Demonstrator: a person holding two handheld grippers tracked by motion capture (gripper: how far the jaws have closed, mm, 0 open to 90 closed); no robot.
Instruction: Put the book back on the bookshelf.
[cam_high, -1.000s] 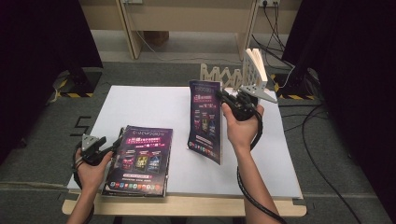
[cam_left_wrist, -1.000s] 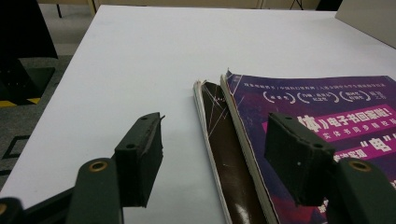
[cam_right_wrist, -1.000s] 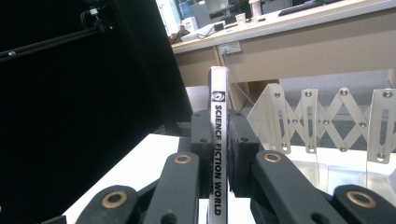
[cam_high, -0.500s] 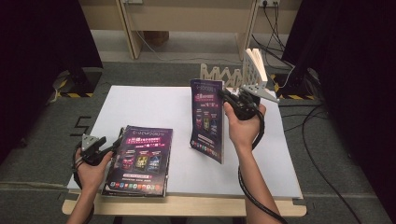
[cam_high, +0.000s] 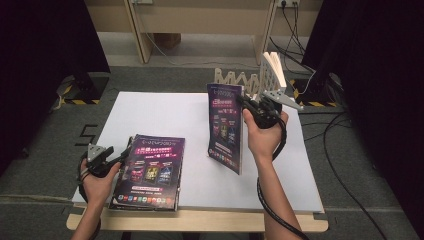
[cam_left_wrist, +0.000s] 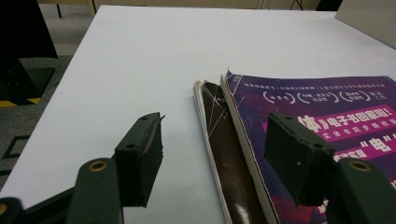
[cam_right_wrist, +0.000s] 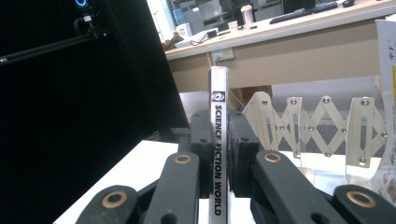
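A purple magazine stands upright above the middle of the white table, with my right gripper shut on its spine edge. In the right gripper view the white spine, lettered SCIENCE FICTION WORLD, is clamped between the two black pads. A small stack of magazines lies flat at the front left corner. My left gripper rests at the stack's left edge with its jaws wide apart. In the left gripper view the stack's edge lies between the jaws, the right pad over the top cover.
A pale accordion-style rack stands at the table's back edge, with an open book upright at its right end. Cables run over the floor on the right. A wooden desk frame stands behind.
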